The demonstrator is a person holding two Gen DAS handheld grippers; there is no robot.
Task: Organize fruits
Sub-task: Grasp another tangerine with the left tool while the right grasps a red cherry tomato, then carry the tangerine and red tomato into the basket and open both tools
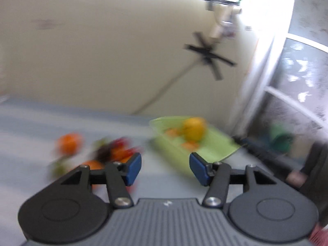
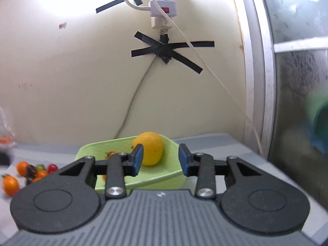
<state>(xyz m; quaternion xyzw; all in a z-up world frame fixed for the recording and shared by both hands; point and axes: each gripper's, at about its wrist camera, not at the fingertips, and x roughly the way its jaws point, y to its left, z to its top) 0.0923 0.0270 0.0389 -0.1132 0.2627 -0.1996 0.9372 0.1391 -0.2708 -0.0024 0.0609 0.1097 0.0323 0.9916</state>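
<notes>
Right wrist: claw open, lemon in tray, no legible txt.

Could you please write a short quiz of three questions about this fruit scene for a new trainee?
1. True or false: the large yellow fruit lies inside the green tray.
2. Multiple choice: the jaws of the right gripper are (A) open and empty, (B) shut on a fruit, (C) out of view.
3. Fill in: the loose small fruits lie on the table to the ____ of the tray in the right wrist view.

Key: 1 true; 2 A; 3 left.
</notes>
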